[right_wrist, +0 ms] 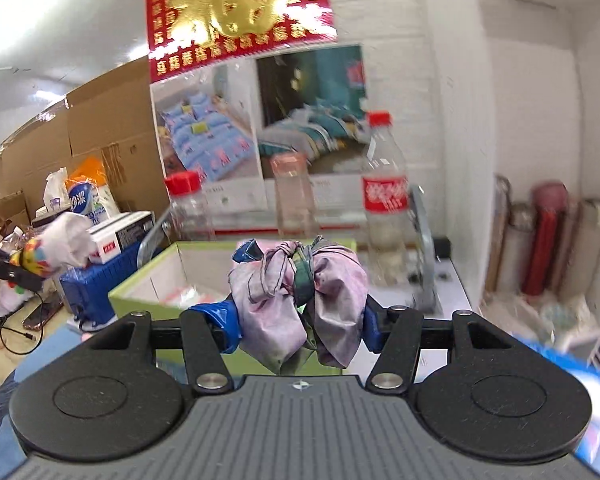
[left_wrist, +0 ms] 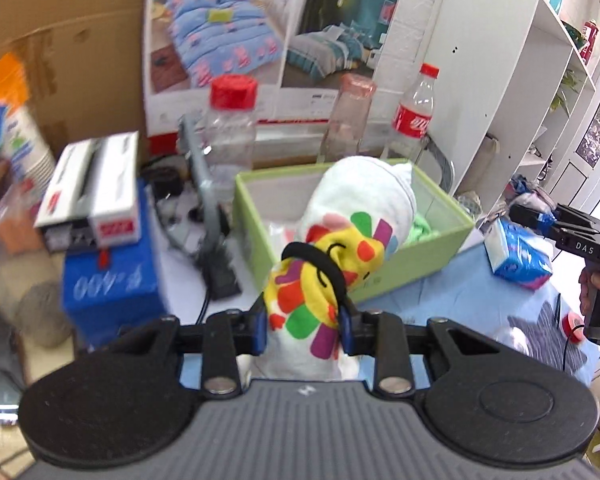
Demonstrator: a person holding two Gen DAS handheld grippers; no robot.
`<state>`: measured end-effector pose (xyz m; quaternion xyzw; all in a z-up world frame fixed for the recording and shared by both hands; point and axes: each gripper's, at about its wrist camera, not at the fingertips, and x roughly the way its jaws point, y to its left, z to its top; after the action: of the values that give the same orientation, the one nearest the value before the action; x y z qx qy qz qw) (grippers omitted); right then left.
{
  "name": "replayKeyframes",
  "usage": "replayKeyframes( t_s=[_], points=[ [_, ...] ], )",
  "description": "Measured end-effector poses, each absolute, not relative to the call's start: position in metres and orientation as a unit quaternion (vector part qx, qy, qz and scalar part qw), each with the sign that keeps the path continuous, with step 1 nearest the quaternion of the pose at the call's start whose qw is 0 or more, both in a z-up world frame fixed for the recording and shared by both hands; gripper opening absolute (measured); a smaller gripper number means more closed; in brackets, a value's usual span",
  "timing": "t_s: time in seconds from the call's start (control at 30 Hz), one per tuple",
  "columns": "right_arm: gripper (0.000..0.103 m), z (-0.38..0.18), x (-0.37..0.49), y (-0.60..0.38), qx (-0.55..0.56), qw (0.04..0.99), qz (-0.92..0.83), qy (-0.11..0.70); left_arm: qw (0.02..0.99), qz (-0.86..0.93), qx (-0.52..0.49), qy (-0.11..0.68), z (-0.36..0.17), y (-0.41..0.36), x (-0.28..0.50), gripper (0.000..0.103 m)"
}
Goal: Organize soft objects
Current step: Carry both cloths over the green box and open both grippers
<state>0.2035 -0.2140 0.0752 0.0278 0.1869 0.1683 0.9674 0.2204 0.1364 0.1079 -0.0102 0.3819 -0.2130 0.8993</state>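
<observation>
My left gripper (left_wrist: 305, 328) is shut on a rolled white towel with a colourful print (left_wrist: 340, 248), bound by a black hair tie, held up in front of an open green box (left_wrist: 432, 256). The towel shows in the right wrist view (right_wrist: 60, 240) at the far left, with the left gripper (right_wrist: 16, 270) under it. My right gripper (right_wrist: 300, 326) is shut on a knotted pink and grey cloth bundle (right_wrist: 300, 296), held above the green box (right_wrist: 144, 296). The box holds green and pale cloth (left_wrist: 424, 228). The right gripper body (left_wrist: 572, 236) shows at the right edge, jaws hidden.
Three clear bottles (left_wrist: 230, 132) (left_wrist: 350, 116) (left_wrist: 416, 108) stand behind the box. A blue crate (left_wrist: 108, 280) with a white carton (left_wrist: 92, 188) sits left of it. A blue tissue pack (left_wrist: 516, 256) lies on the blue tablecloth (left_wrist: 460, 292). A white shelf (left_wrist: 512, 80) stands at the right, with flasks (right_wrist: 544, 240).
</observation>
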Motion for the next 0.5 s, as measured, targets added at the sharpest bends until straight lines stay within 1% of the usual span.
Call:
replayKeyframes(
  t_s=[0.13, 0.33, 0.4, 0.43, 0.47, 0.5],
  points=[
    [0.042, 0.083, 0.253, -0.192, 0.005, 0.961, 0.186, 0.205, 0.893, -0.226, -0.012, 0.388, 0.102, 0.109, 0.266, 0.031],
    [0.044, 0.059, 0.306, -0.16, -0.015, 0.944, 0.218, 0.249, 0.883, -0.227, -0.004, 0.41, 0.076, 0.083, 0.321, 0.031],
    [0.049, 0.047, 0.32, -0.151, -0.018, 0.939, 0.223, 0.261, 0.882, -0.222, 0.0, 0.415, 0.066, 0.08, 0.333, 0.032],
    [0.051, 0.04, 0.327, -0.147, -0.019, 0.935, 0.223, 0.274, 0.882, -0.219, 0.004, 0.418, 0.062, 0.078, 0.339, 0.037],
    [0.053, 0.034, 0.334, -0.142, -0.021, 0.93, 0.217, 0.297, 0.882, -0.212, 0.008, 0.421, 0.058, 0.079, 0.342, 0.052],
    [0.055, 0.029, 0.34, -0.138, -0.027, 0.921, 0.206, 0.329, 0.884, -0.203, 0.011, 0.421, 0.055, 0.079, 0.344, 0.063]
  ],
)
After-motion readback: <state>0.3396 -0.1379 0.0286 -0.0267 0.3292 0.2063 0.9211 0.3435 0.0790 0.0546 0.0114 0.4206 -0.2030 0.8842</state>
